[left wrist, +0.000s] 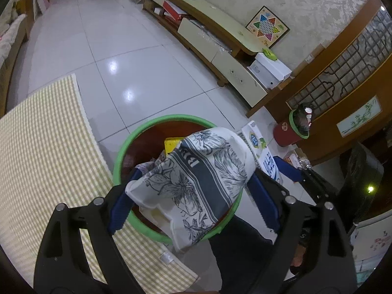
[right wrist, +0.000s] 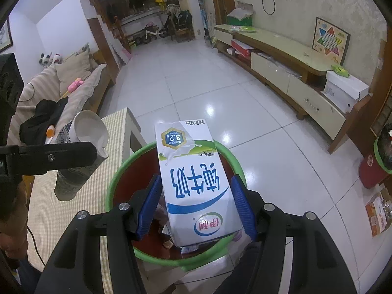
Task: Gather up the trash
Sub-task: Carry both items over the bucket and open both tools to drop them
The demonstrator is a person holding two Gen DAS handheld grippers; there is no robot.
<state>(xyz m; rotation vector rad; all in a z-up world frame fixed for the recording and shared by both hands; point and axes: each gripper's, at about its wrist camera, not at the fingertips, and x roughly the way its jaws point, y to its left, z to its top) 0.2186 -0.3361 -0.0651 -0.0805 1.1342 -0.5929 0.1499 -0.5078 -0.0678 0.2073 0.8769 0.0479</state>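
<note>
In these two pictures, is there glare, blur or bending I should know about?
Left wrist view: bright lamp glare on the floor tiles, straight cabinet bent by fisheye, paper cup sharp. Right wrist view: glare patches on the tiles, milk carton print sharp, corners dark.

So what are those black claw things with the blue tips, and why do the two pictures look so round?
They are hand-held grabbers; a person holds one in each hand. Each carries a wide-eye camera that bends the picture round. One picture looks along the left gripper, which squeezes a crumpled paper cup with a flower print. The other looks along the right gripper, which squeezes a milk carton. Both hang over a green-rimmed bin that already holds some rubbish, beside a checked mat.
</note>
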